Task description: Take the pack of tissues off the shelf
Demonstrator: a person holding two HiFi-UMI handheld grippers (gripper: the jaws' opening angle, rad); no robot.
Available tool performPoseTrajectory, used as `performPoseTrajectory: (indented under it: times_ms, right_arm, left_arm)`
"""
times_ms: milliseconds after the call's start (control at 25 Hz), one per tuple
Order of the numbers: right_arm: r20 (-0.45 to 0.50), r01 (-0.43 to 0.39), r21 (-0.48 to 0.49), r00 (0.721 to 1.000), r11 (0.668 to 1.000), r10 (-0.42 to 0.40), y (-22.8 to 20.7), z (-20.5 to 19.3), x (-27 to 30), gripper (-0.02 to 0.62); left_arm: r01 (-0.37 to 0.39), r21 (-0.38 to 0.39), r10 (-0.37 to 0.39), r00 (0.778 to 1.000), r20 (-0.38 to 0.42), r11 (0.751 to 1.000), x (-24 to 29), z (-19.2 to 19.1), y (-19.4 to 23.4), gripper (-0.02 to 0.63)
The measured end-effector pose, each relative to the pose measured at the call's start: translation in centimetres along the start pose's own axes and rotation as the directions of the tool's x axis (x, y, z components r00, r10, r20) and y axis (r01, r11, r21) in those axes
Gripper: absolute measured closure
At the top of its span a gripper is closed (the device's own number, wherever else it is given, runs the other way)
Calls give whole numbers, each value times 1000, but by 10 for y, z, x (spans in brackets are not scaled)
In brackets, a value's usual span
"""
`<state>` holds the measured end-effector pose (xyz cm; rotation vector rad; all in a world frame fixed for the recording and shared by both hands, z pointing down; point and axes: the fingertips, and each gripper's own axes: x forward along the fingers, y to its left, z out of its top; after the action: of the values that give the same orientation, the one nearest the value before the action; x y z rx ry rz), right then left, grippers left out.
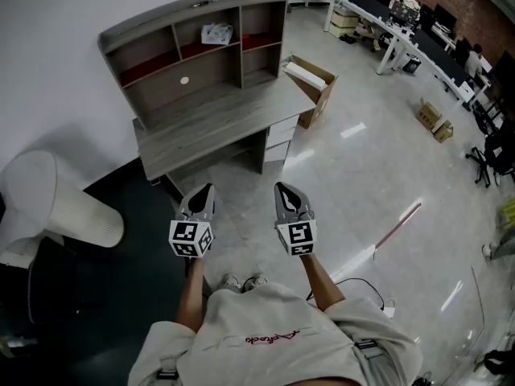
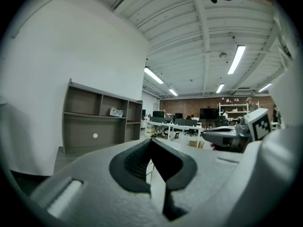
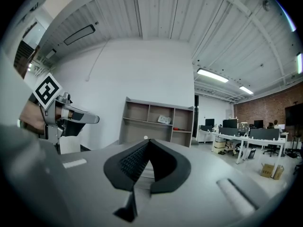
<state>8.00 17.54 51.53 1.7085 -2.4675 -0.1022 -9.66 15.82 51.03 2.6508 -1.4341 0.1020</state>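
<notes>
The pack of tissues (image 1: pixel 216 32) is white and lies in the middle upper compartment of the grey shelf unit (image 1: pixel 241 55) that stands on a desk against the wall. It shows small in the left gripper view (image 2: pixel 116 111) and in the right gripper view (image 3: pixel 164 119). Both grippers are held side by side over the floor, well short of the desk, pointing toward it. My left gripper (image 1: pixel 201 193) (image 2: pixel 151 141) is shut with nothing between its jaws. My right gripper (image 1: pixel 283 190) (image 3: pixel 149 142) is also shut and empty.
An open cardboard box (image 1: pixel 314 87) stands by the desk's right end. A white rounded appliance (image 1: pixel 56 203) sits on a dark mat at the left. Office desks with monitors (image 1: pixel 402 30) and small boxes (image 1: pixel 434 119) line the far right. A cable (image 1: pixel 362 284) lies on the floor.
</notes>
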Motion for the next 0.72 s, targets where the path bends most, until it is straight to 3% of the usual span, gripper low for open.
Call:
performPoseTrajectory:
  times_ms: [400, 720]
  right_arm:
    - [-25, -8, 5, 1000, 1000, 8, -25, -19, -4, 588]
    - [-24, 3, 9, 1000, 1000, -2, -40, -26, 19, 588]
  left_arm:
    - [17, -21, -17, 1000, -20, 1000, 29, -16, -28, 607]
    - [10, -22, -11, 1000, -27, 1000, 58, -19, -12, 607]
